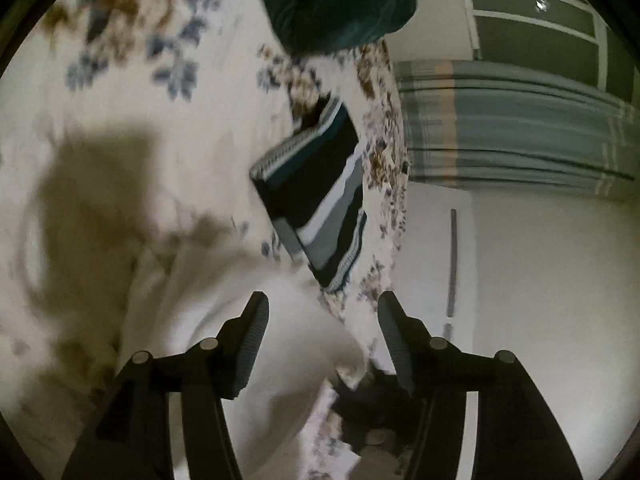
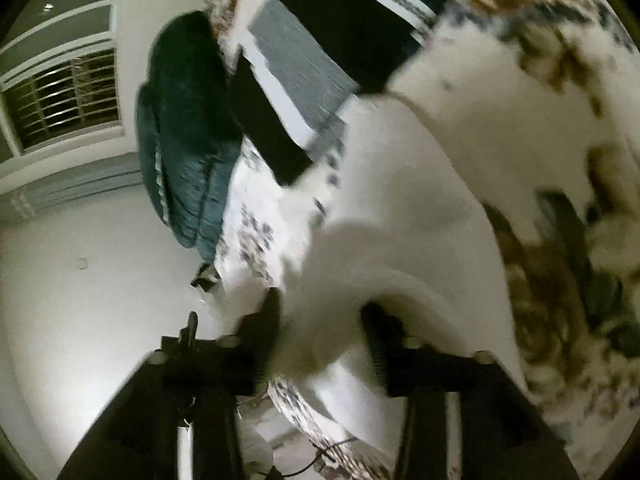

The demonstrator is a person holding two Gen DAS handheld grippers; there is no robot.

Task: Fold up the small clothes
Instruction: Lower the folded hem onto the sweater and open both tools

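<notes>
Lying across the lower middle of the left wrist view, the white garment [image 1: 240, 296] is soft, plain and rumpled, blurred by motion, spread on a floral bedsheet [image 1: 120, 92]. In the right wrist view it fills the centre as a thick, pale fold [image 2: 400, 208] running down between the jaws. The right gripper [image 2: 320, 332] has cloth bunched between its spread fingers; whether it actually pinches the fabric I cannot tell. The left gripper [image 1: 322, 320] stands open above the cloth, holding nothing. A folded striped garment [image 1: 320, 184] in black, grey and white lies upper centre, beside a dark teal bundle [image 1: 340, 0] at the top.
</notes>
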